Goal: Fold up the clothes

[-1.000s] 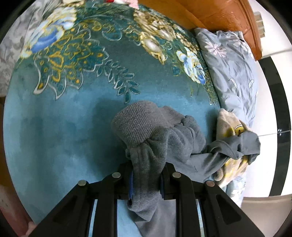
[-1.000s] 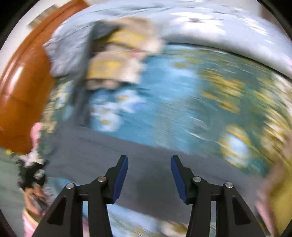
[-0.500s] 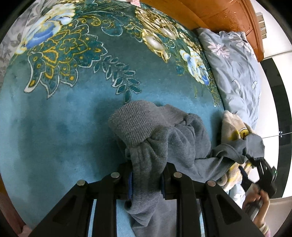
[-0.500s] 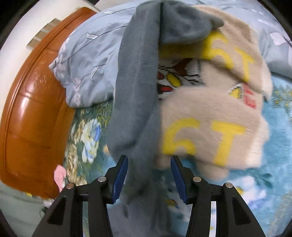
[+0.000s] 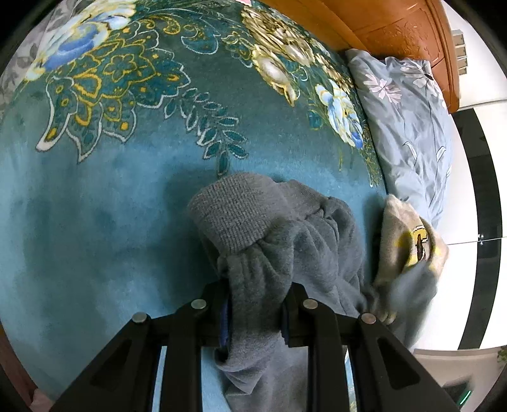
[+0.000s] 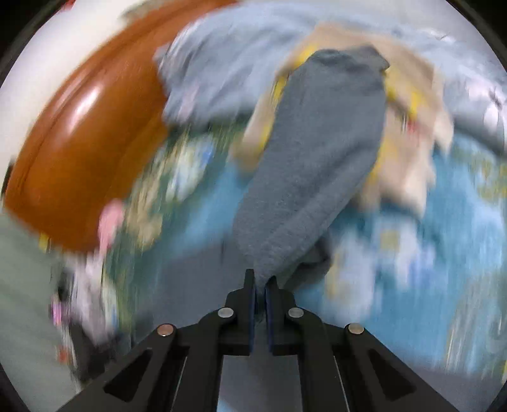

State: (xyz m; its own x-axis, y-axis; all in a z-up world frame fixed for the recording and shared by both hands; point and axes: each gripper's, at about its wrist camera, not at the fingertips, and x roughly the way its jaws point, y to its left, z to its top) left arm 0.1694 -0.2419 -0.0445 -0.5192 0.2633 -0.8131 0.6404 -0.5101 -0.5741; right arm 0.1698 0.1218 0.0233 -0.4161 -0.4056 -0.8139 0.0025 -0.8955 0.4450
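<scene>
A grey fleece garment with a ribbed cuff lies bunched on the teal floral bedspread. My left gripper is shut on a fold of it, close above the bed. In the right wrist view, which is blurred by motion, my right gripper is shut on another part of the grey garment, a long strip that runs away from the jaws over a beige top with yellow letters. The beige top also shows at the right of the left wrist view.
A pale blue floral pillow lies at the bed's head against the orange wooden headboard. The headboard and pillow also show in the right wrist view. Small pink items sit near the headboard. The bed's edge lies close on the right.
My right gripper has closed on the grey garment's long strip and is moving fast. In the left wrist view the strip has left the beige top and blurs downward. My left gripper keeps its hold.
</scene>
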